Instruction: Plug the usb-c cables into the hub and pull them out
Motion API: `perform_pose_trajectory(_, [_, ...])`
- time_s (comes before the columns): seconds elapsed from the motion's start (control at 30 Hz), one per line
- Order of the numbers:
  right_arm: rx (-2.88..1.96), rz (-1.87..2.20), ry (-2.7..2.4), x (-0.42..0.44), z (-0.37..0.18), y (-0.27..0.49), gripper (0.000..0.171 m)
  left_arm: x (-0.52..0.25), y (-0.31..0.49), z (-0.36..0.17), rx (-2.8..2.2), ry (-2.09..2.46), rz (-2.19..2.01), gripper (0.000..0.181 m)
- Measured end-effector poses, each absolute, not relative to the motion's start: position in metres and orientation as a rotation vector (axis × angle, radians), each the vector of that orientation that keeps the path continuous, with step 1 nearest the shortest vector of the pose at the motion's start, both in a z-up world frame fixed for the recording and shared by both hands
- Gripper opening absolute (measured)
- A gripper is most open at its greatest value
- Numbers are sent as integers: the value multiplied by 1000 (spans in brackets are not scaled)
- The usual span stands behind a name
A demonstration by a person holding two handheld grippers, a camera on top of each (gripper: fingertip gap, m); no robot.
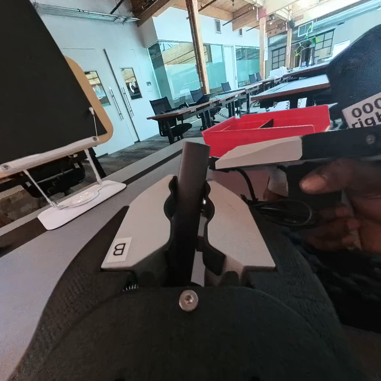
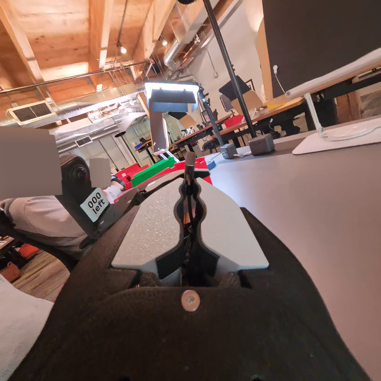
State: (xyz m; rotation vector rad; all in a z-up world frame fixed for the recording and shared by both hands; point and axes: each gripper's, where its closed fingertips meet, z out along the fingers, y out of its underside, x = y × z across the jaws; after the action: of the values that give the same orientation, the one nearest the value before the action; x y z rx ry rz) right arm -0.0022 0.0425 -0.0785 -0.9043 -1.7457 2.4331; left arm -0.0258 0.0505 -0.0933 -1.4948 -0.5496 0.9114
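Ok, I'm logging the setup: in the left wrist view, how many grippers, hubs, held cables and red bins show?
Grippers: 2 (left gripper, right gripper)
Hub: 1
Cable held by the right gripper: 1
Red bin: 1
Total: 5

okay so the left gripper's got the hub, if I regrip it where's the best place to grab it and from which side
Judging by its shape, grip the hub across its long flat faces, mid-length, as the left gripper does now, coming from below. That leaves the right edge free, where the right gripper brings its cable.
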Motion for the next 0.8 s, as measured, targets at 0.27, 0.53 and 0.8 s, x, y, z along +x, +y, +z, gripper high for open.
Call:
perform_pose_trajectory(0.27, [-961,2258,-1667,-36,-62,122,5,-34,-22,-100,-1355,-737,962,23])
perform_pose_trajectory(0.53, [-772,2485,-1529,-25,-16,132,5,-32,-19,-98,-1307,-749,897,24])
perform_pose_trajectory(0.8, [-789,2030,-1444,-35,4,237,5,-28,-26,-87,-1186,-737,926,24])
